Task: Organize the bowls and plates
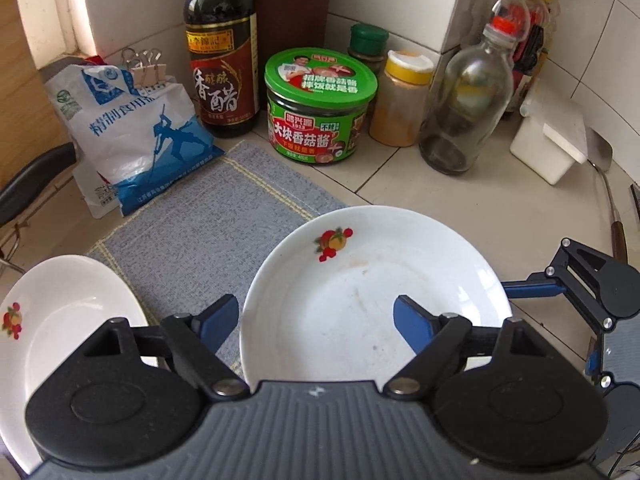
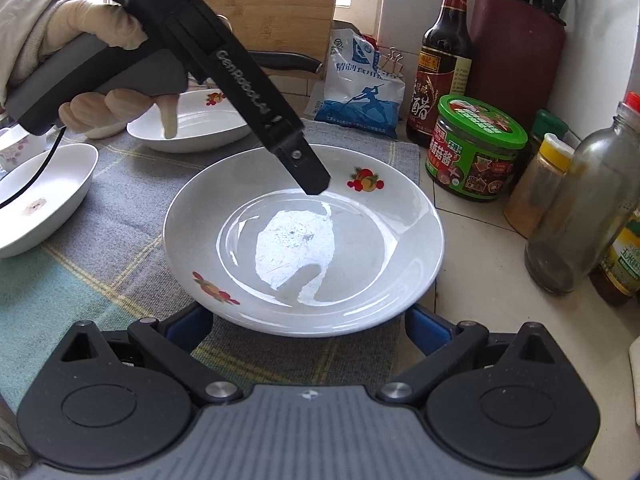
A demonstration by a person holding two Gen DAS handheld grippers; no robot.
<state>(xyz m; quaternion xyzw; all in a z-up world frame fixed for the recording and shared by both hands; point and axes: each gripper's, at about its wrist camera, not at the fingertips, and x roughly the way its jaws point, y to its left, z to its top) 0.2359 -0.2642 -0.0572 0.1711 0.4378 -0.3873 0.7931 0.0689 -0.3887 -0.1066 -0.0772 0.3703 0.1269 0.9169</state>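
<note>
Over on the left, the left hand-held gripper (image 1: 316, 322) hangs above the white ceramic plate with the fruit motif (image 1: 372, 300), blue pads spread wide with nothing pinched between them. That plate rests half on the grey woven mat (image 1: 208, 216), half on the tiled table (image 1: 472, 200), well apart from the second white fruit-print plate (image 1: 60, 320) at the far left. Moving right, the right hand-held gripper (image 2: 310, 328) sits low at the plate's near rim, fingers wide, straddling the rim without pressing as far as I can tell. The smart play, I'd say: one pad under the lip, one over, close firmly, lift level, steer clear of the green-lidded sauce jar (image 2: 480, 152) and the clear glass bottle (image 2: 580, 220), then stack it with its twin.
</note>
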